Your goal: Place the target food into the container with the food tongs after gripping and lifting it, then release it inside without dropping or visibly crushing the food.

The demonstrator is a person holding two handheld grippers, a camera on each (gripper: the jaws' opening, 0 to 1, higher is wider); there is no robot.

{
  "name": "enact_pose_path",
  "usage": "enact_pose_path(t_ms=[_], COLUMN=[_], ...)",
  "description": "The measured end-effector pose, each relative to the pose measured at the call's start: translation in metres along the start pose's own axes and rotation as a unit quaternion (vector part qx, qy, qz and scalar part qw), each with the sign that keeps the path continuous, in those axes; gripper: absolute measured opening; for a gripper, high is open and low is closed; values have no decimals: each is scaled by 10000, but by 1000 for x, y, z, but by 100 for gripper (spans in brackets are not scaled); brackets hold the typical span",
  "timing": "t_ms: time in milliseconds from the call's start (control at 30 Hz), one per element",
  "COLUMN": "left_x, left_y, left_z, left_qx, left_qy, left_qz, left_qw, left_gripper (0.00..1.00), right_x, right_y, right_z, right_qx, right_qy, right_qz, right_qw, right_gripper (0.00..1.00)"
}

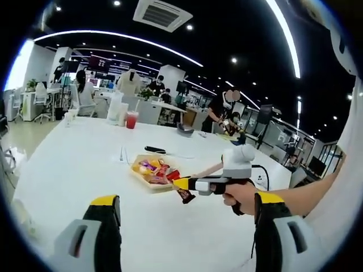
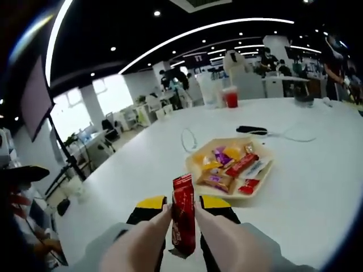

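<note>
Right gripper (image 2: 182,211) clamps an upright red snack packet (image 2: 183,221), held just short of the tray (image 2: 262,180). Left gripper (image 1: 187,207) stands wide, empty.

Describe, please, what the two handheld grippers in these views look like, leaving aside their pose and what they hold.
In the left gripper view, the left gripper has grey jaws faced in black, tipped yellow. The right gripper enters from the right: black body, yellow tip, white box on top, thin black cable trailing. In the right gripper view, the right gripper's jaws are grey with black faces and yellow ends, carrying pale, tapering tongs. The hand wears no glove.
</note>
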State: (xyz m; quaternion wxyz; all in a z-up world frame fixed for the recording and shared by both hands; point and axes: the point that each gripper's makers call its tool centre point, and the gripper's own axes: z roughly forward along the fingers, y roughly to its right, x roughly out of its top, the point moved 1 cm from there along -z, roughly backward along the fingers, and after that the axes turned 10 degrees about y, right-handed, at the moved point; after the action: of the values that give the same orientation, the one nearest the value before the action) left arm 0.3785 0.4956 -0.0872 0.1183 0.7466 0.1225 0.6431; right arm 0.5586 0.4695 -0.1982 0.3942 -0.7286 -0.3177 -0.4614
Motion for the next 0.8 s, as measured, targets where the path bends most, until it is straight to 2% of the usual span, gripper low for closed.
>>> enact_pose_path(t_ms=[267, 500, 800], left_x=[2, 8, 3], left_y=[11, 9, 12], left_z=[-2, -8, -6], left_qx=[-117, -54, -100], left_qy=[64, 214, 261], left_qz=[60, 2, -89], left_qw=[9999, 9998, 9996], left_gripper=[99, 99, 99], right_x=[7, 13, 16], right_y=[1, -4, -2], right_z=[-10, -16, -23], right_qx=[-46, 16, 102], right_qy=[74, 74, -19], right_qz=[-45, -32, -175], right_qw=[10000, 10000, 9998], right_gripper=[21, 21, 22])
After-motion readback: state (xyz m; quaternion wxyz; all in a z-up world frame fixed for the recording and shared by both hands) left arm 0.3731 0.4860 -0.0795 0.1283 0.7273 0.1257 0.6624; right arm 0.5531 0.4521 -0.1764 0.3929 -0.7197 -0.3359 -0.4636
